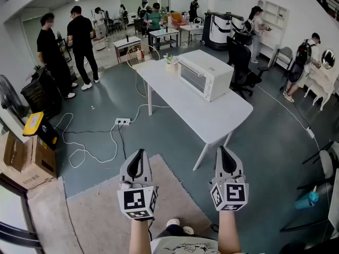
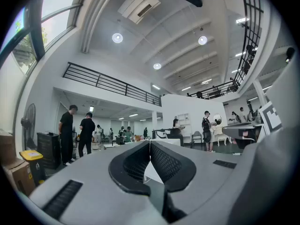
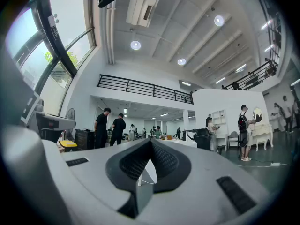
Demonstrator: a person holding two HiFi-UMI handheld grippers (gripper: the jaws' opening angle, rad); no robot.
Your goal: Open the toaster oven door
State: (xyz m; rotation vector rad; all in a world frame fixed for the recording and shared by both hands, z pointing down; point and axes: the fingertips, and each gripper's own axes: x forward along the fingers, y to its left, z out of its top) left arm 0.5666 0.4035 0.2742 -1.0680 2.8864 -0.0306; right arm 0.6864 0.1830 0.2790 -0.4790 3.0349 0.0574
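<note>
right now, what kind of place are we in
Likely a big open lab or workshop hall, not a kitchen: the toaster oven sits on a white table, people work at desks behind, and a railed balcony runs above.

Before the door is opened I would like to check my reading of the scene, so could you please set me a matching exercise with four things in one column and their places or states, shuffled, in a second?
Things
1. toaster oven
2. power strip
3. cardboard boxes
4. right gripper

Places or states
A. on the floor, left of the white table
B. fingers together, nothing held
C. at the far left edge of the head view, by the yellow-lidded bin
D. on that table, door shut

Pairs: 1-D, 2-A, 3-C, 4-B
</note>
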